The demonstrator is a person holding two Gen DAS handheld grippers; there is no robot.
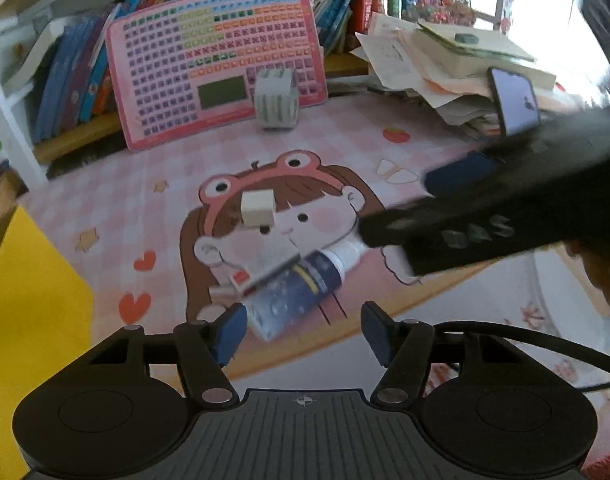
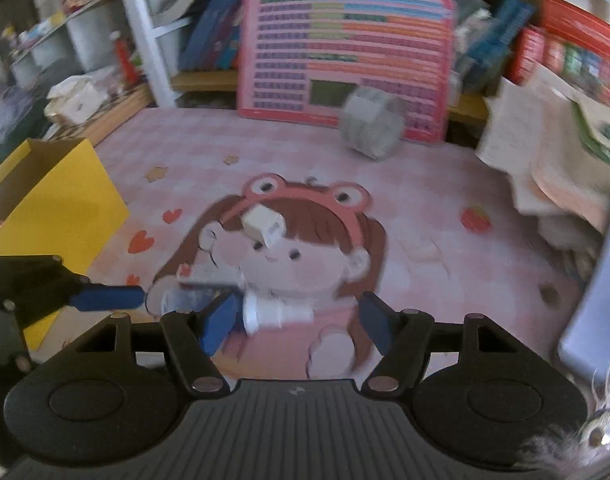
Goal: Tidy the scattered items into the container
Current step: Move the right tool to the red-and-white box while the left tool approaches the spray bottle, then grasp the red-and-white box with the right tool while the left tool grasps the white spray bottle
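Only the left wrist view shows the phone propped against paper stacks; the right wrist view shows the yellow container whole, at the desk's left edge; no writing is legible; both left gripper and right gripper have jaws wide, empty; the dark bottle, a small box and an eraser lie on the pink cartoon mat.

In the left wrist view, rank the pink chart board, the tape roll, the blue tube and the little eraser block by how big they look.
1. pink chart board
2. blue tube, though it lies nearest the camera
3. tape roll
4. eraser block
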